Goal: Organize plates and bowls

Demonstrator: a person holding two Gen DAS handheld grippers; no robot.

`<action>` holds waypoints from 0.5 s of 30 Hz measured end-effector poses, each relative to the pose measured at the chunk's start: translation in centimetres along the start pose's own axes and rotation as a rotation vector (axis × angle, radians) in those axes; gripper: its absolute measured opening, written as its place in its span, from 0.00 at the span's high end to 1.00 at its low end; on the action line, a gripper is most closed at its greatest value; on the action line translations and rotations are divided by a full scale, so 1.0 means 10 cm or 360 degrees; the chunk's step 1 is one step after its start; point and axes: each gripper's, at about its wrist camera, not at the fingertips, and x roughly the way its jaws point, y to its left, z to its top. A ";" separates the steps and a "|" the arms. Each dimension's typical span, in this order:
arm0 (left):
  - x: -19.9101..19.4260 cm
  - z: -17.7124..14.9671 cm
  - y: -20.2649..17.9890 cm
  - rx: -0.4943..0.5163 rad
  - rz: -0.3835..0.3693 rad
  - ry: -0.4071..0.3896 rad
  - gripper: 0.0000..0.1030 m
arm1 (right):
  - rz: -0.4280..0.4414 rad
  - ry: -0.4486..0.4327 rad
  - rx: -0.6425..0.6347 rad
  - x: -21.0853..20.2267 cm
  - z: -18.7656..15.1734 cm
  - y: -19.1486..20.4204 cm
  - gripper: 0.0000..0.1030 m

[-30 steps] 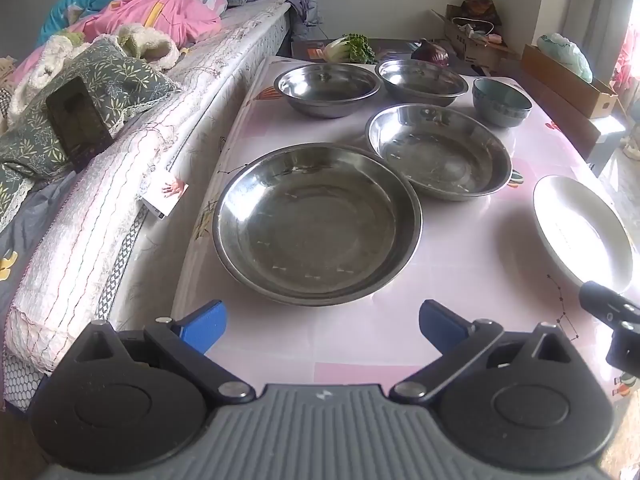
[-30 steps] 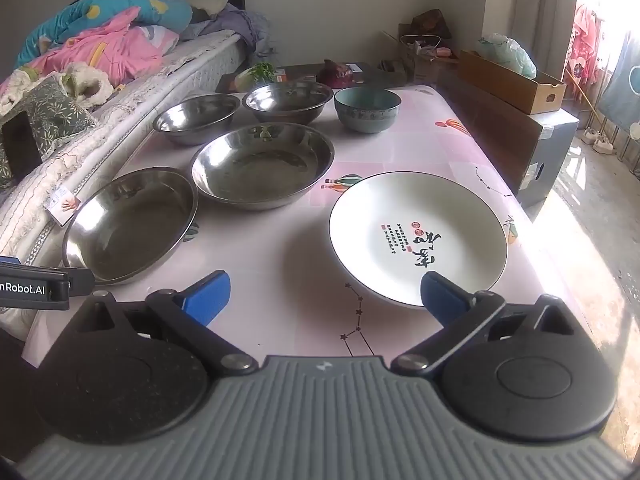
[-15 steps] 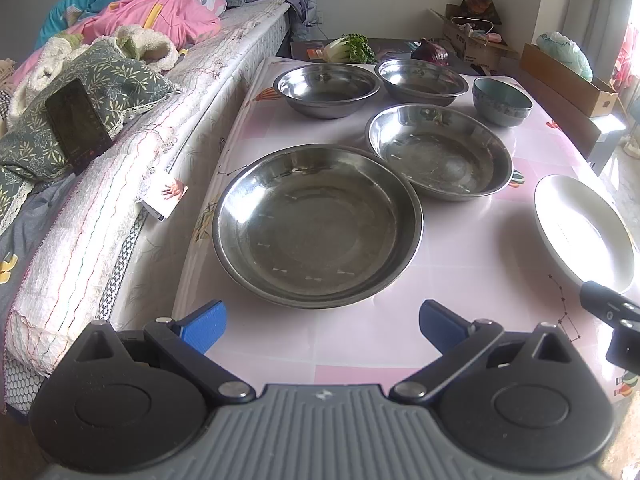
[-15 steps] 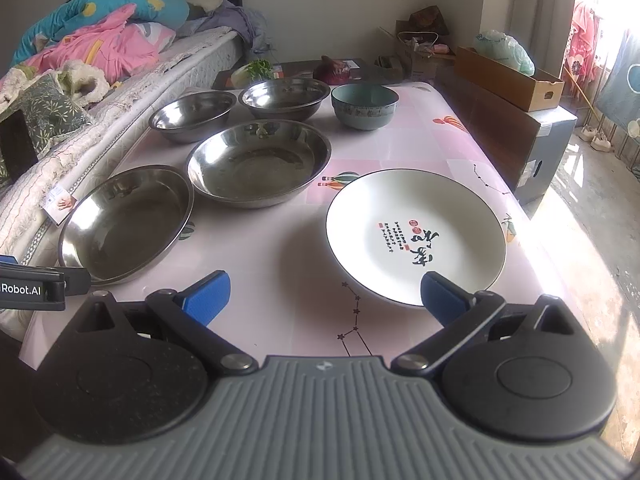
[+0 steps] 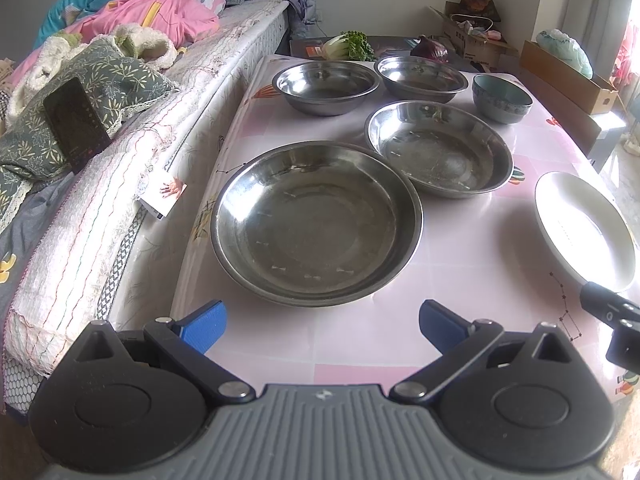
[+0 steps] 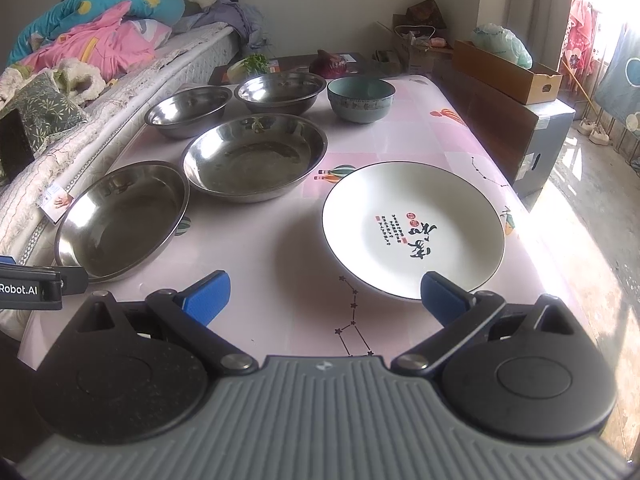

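In the left wrist view a bed (image 5: 120,128) fills the left of the frame, with a phone (image 5: 76,124) propped on a pillow at upper left. The left gripper (image 5: 322,322) sits at the bottom, fingers wide apart and empty, just short of the big steel pan (image 5: 316,222) at centre. Up and right of it lies a second pan (image 5: 440,148); along the top stand two steel bowls (image 5: 326,86) (image 5: 422,78) and a teal bowl (image 5: 502,98). In the right wrist view the right gripper (image 6: 326,294) is also spread and empty, its right fingertip (image 6: 440,296) overlapping the near rim of the white plate (image 6: 412,230) at centre right on the pink table (image 6: 400,136).
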 end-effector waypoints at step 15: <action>0.03 -0.03 -0.02 0.0007 0.0006 0.0006 0.00 | 0.0002 0.0015 0.0010 0.01 -0.01 -0.03 0.01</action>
